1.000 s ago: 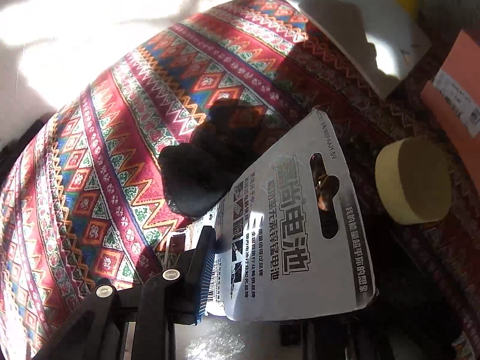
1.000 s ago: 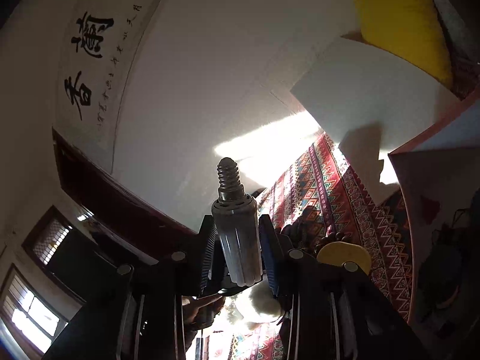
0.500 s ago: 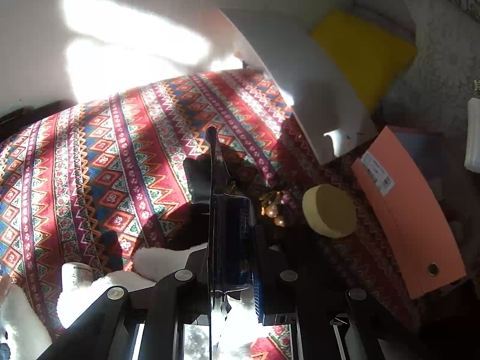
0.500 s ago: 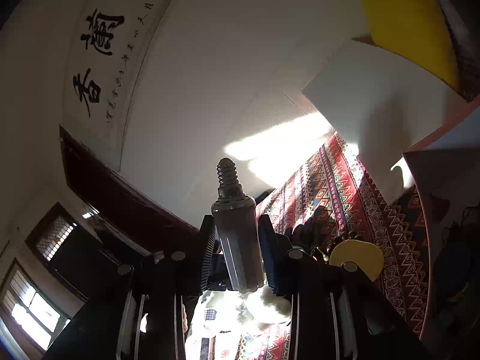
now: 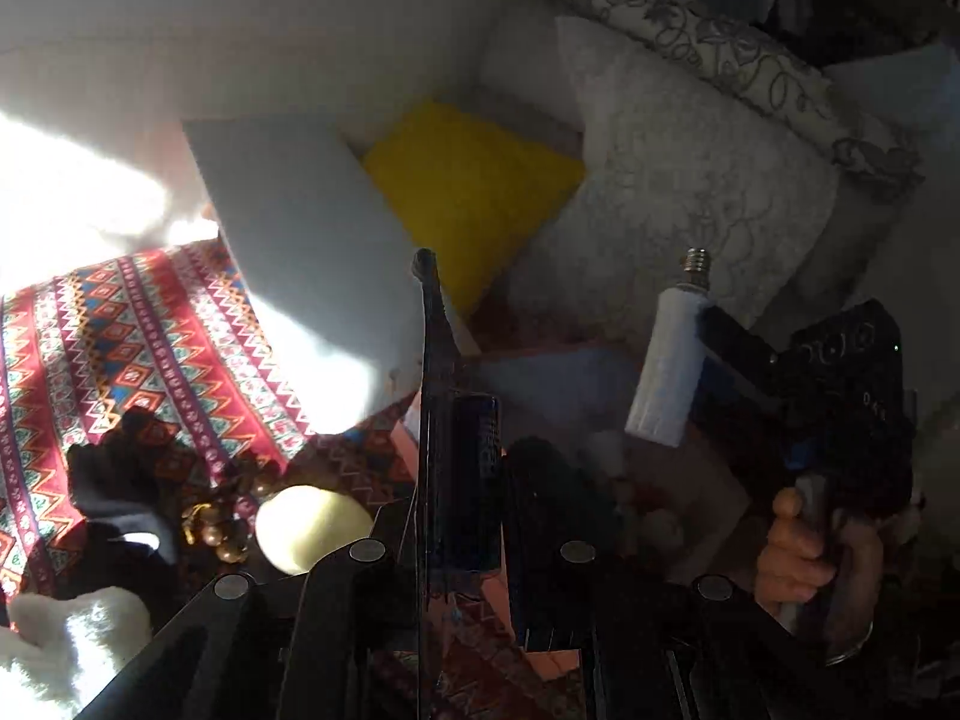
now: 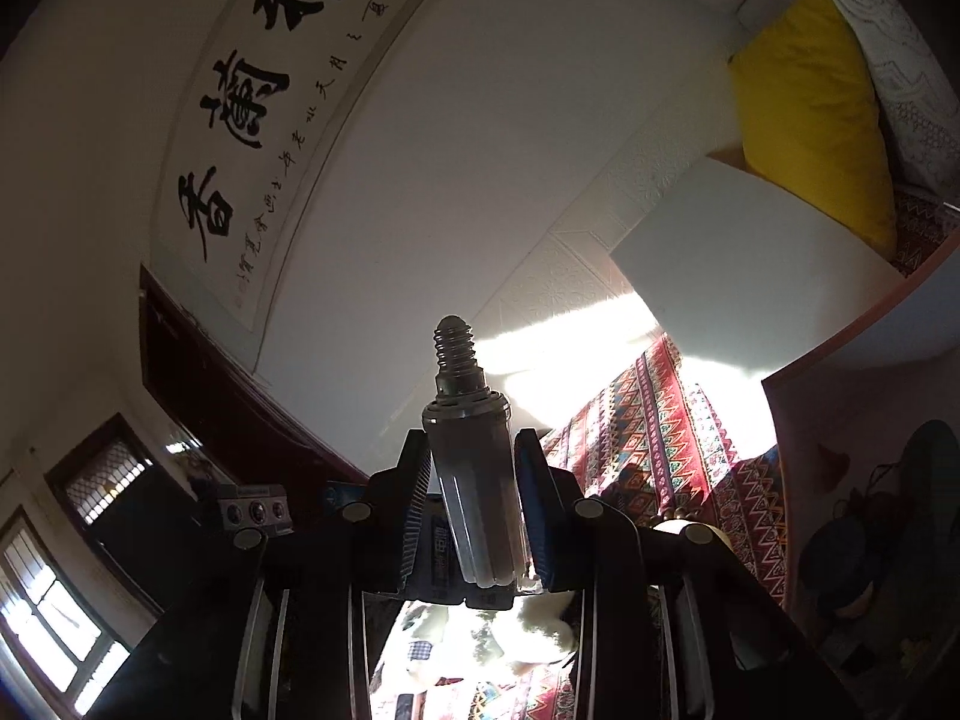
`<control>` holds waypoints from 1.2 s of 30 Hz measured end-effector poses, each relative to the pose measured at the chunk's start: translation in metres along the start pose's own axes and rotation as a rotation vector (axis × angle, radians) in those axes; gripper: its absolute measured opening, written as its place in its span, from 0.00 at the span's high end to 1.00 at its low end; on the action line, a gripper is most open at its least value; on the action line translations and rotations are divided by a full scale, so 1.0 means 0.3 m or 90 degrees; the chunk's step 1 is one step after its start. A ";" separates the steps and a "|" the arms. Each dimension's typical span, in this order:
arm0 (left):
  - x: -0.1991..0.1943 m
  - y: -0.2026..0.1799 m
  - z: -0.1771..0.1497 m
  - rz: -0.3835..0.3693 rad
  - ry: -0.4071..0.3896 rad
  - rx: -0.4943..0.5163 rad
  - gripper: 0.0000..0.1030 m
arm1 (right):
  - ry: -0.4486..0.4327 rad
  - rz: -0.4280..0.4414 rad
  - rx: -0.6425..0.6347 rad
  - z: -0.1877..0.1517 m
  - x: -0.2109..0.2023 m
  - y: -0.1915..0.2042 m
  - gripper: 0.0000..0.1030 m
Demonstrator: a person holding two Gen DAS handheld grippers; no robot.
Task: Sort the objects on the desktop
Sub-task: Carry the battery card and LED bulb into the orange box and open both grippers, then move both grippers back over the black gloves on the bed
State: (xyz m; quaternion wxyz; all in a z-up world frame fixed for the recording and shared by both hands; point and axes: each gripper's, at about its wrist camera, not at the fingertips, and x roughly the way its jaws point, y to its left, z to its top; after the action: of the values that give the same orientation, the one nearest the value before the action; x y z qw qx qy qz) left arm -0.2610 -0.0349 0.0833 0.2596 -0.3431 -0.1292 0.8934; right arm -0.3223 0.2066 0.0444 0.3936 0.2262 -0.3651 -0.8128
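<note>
Left wrist view leaves much in shadow for us: our left gripper [image 5: 468, 480] is closed on a battery pack [image 5: 465, 474] seen edge-on, so its card shows only as a thin dark line rising above the fingers, and no print is readable. We count one pack, one light bulb [image 5: 666, 366], one round yellow tape roll [image 5: 309, 528] half hidden behind our gripper frame, one string of brown beads [image 5: 225, 531], one dark glove [image 5: 114, 480] and one white plush piece [image 5: 72, 624] cut off at the lower left, all on the patterned cloth [image 5: 120, 348]. Our right gripper [image 6: 471, 510] is clamped around the bulb's white body, screw cap pointing up past the fingertips; the bulb's lower end hides what lies behind. A hand [image 5: 810, 552] grips that tool's handle. Beyond lie one white board [image 5: 312, 252] and one yellow cushion [image 6: 804, 114].
</note>
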 end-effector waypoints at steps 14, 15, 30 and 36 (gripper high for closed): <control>0.602 -0.439 0.079 -0.016 0.095 0.078 0.80 | -0.096 -0.295 0.018 0.124 -0.363 -0.274 0.61; 0.621 -0.453 0.072 0.003 0.096 0.084 0.57 | -0.101 -0.322 0.032 0.125 -0.378 -0.296 0.51; 0.301 -0.357 -0.171 0.151 -0.046 0.030 0.09 | -0.075 -0.301 -0.029 0.067 -0.185 -0.164 0.06; 0.171 -0.212 -0.262 0.195 -0.039 -0.025 0.08 | -0.030 -0.211 -0.110 -0.059 0.045 0.027 0.02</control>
State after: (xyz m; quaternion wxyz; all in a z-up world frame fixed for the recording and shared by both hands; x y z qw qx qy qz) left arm -0.2161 0.0505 0.0239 0.1096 -0.3365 -0.1006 0.9299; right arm -0.3147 0.1848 0.0384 0.2633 0.2294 -0.2609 -0.9000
